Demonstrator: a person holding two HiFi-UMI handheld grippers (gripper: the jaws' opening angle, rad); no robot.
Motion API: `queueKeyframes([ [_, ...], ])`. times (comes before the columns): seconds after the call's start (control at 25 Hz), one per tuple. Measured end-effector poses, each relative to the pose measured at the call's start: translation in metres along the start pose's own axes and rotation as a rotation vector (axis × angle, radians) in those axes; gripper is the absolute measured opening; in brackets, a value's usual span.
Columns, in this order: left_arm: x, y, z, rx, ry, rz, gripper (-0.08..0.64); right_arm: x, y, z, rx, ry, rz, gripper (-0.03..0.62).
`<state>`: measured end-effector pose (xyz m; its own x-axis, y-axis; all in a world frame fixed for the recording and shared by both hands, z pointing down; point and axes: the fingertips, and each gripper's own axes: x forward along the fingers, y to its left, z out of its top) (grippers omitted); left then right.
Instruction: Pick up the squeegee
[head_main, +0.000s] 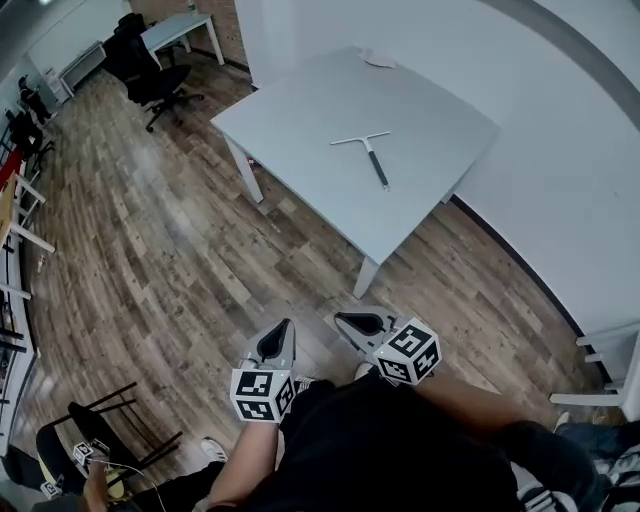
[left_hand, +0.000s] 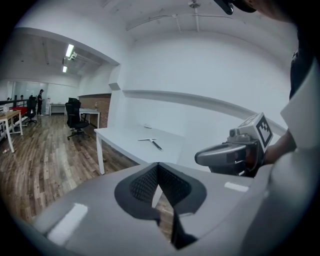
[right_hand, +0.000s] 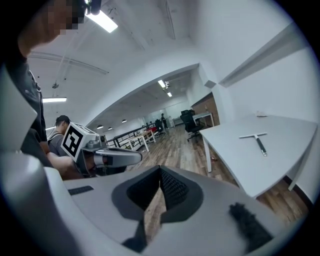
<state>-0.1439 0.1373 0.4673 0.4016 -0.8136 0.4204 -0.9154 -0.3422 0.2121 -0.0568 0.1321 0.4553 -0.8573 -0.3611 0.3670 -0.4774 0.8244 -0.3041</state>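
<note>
The squeegee (head_main: 368, 155), a pale T-shaped blade with a dark handle, lies flat on the white table (head_main: 300, 110). It also shows far ahead in the left gripper view as the squeegee (left_hand: 151, 142), and in the right gripper view as the squeegee (right_hand: 256, 139). Both grippers hang over the wooden floor, well short of the table's near corner. My left gripper (head_main: 287, 326) has its jaws together with nothing in them, as does my right gripper (head_main: 342, 318). Each sees the other: the right gripper (left_hand: 227, 155) and the left gripper (right_hand: 112, 157).
A white wall runs along the table's far and right sides. A black office chair (head_main: 150, 70) and a second white desk (head_main: 180, 28) stand at the back left. A small pale object (head_main: 378, 60) lies at the table's far end. White furniture (head_main: 610, 370) stands at the right.
</note>
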Motion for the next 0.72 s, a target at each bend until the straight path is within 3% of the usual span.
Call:
queueKeyframes([
  [0.36, 0.043, -0.083, -0.008, 0.075, 0.032, -0.093, 0.008, -0.082, -0.041, -0.020, 0.018, -0.069, -0.097, 0.006],
  [0.72, 0.083, -0.152, -0.002, 0.162, 0.081, -0.229, 0.008, -0.145, -0.081, -0.032, 0.099, -0.149, -0.228, 0.006],
])
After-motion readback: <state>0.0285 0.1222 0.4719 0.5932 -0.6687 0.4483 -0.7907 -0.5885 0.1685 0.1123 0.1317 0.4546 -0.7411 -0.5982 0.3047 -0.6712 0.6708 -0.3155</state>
